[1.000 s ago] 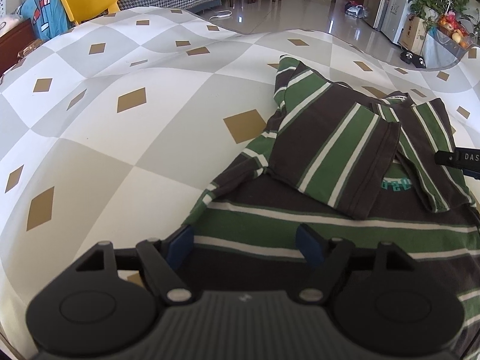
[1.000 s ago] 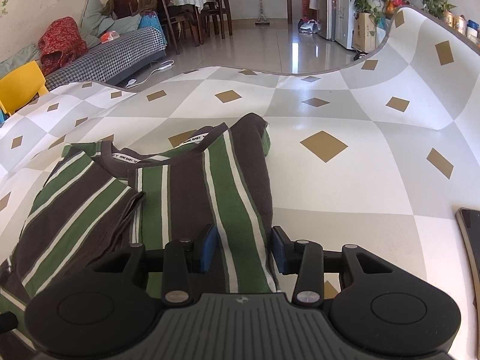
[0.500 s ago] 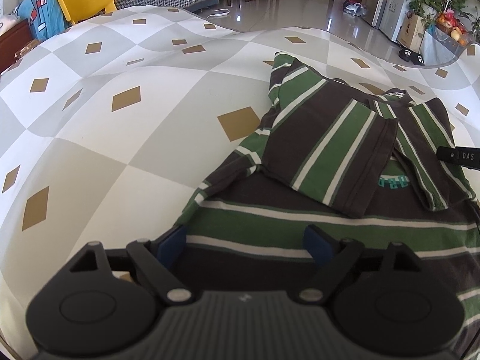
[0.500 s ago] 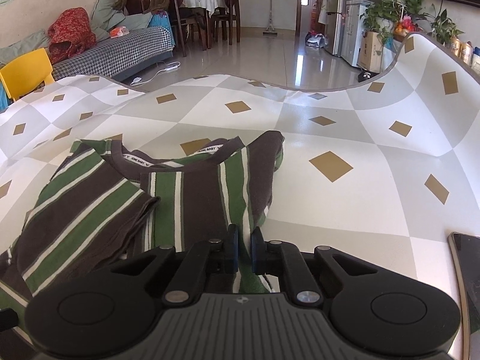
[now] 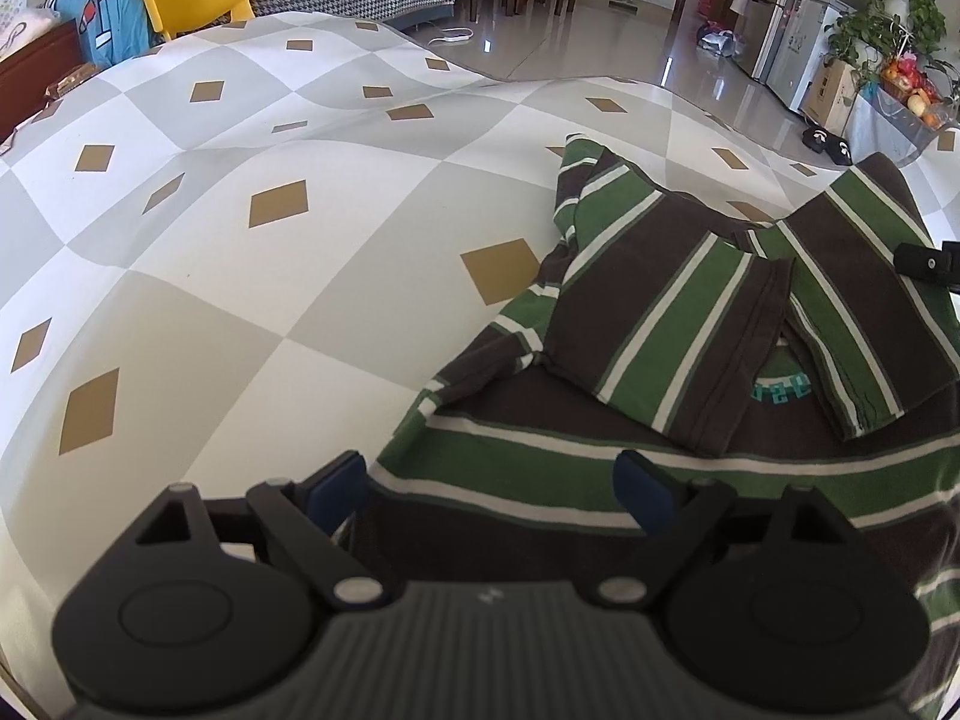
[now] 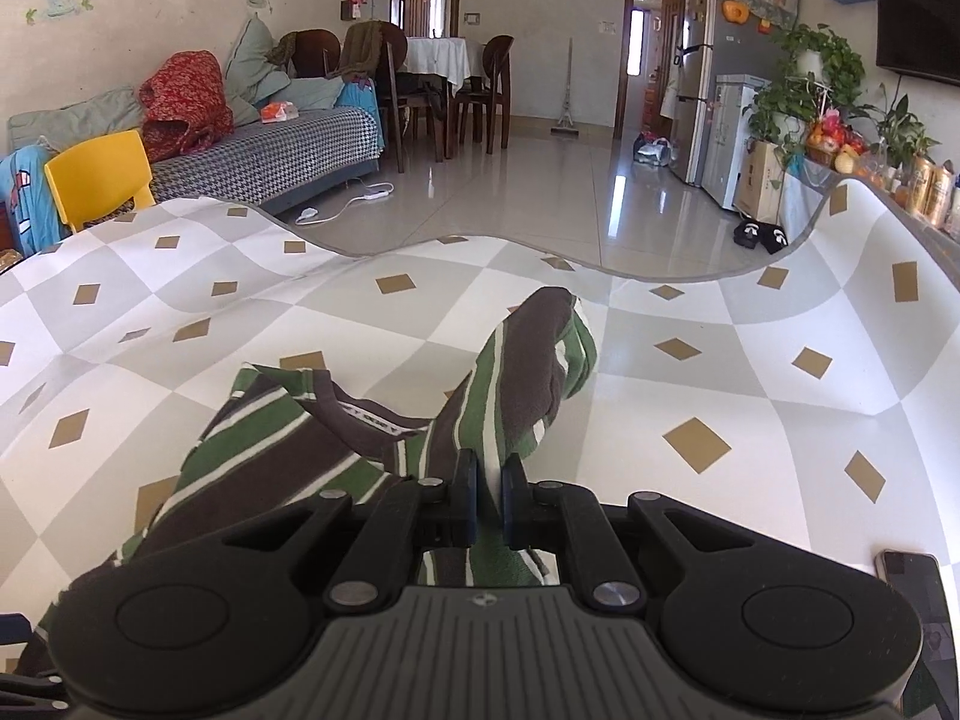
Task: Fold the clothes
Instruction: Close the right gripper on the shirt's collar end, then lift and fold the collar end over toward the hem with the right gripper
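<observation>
A counter (image 6: 750, 420) covered in a grey-and-white checked cloth with tan diamonds is seen in both views. A dark phone (image 6: 912, 585) lies at its right edge. Beyond it, a yellow chair (image 6: 99, 180) is set beside a houndstooth-covered sofa (image 6: 270, 153), on which a red bundle (image 6: 183, 102) is piled. A dining table (image 6: 438, 57) with dark chairs is placed further back, and potted plants (image 6: 810, 69) are ranged along the right wall near a refrigerator (image 6: 699, 96).

Each claw was black plastic. The left claw (image 5: 486, 483) had a ribbed grey-black housing, 2 round side discs, silver rivets on angled linkage arms and dark blue finger pads (image 5: 645, 489). The right claw (image 6: 489, 504) looked identical, with a small emblem, perhaps a logo.
</observation>
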{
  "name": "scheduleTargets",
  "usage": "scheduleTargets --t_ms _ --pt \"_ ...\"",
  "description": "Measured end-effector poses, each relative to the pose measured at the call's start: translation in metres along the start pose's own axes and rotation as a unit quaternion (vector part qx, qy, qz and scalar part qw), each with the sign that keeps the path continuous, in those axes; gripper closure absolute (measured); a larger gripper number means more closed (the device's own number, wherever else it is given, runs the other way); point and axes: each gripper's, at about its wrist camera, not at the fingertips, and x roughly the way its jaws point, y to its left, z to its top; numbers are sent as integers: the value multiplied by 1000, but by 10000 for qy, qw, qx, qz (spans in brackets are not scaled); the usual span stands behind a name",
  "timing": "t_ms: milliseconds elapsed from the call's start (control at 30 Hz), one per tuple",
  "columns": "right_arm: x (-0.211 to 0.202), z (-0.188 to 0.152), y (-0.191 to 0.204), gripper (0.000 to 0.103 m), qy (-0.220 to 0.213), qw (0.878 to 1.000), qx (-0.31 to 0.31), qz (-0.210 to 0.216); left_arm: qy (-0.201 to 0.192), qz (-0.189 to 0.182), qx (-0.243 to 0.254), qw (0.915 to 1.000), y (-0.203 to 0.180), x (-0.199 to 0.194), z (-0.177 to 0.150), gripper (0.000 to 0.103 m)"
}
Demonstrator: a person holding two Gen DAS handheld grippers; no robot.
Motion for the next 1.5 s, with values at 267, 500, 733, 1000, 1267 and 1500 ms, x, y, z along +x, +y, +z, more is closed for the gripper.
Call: scheduleTargets --t_ms 267,500,733,1000,1267,1500 --pt "-3 12 45 95 -156 9985 -393 360 144 -200 -389 9989 17 1 2 13" --pt "10 11 79 95 -140 9953 -637 715 141 -286 -525 9981 27 2 3 12" --pt "30 7 110 95 -49 9906 -795 1108 153 -373 -595 9974 33 1 4 9" --pt "50 0 132 94 186 9848 -798 1534 172 -367 -643 9971 40 2 4 6" --pt "41 8 126 81 64 9849 -555 1641 155 -262 -687 9972 46 1 3 5" --pt "25 9 107 73 92 9878 -611 1431 148 -143 -593 9980 43 0 1 5"
